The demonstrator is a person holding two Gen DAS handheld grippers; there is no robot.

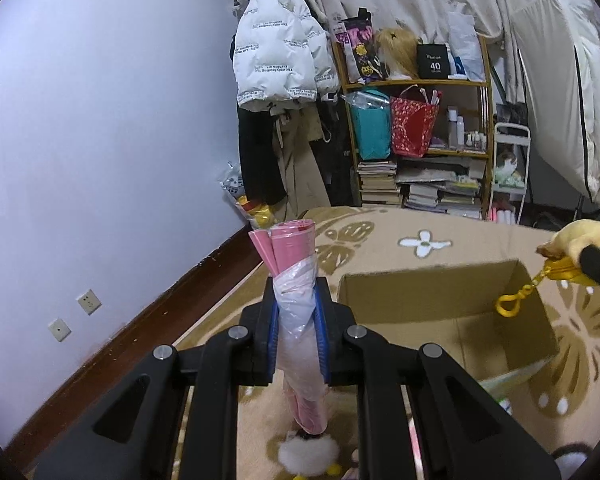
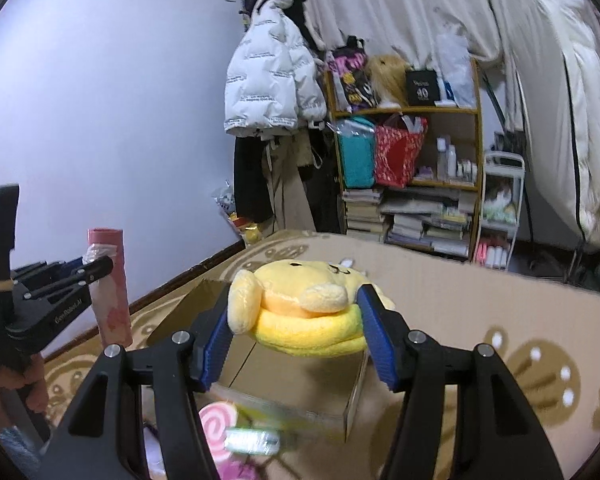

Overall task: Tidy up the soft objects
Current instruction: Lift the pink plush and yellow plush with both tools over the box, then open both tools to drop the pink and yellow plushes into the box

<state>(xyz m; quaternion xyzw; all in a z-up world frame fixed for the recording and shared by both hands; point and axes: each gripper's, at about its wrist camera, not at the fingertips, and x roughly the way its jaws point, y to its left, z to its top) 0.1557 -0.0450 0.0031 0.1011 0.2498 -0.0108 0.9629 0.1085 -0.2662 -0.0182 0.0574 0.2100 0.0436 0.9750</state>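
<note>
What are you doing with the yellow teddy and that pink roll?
A person is tidying soft things with a tool in each hand. The left tool is shut on a pink roll in clear plastic. The right tool grips a yellow plush. Both hang in the air by an open cardboard box on the patterned blanket.

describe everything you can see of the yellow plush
The plush is a soft yellow toy with a rounded head, small dark stitched face marks, a floppy ear, a paler paw and an orange band above a bright yellow fleece rim. It lies sideways, clamped between the right gripper's blue-padded jaws, held in the air over the open box. In the left wrist view a gold ribbon and a yellow plastic clip hang from it.
</note>
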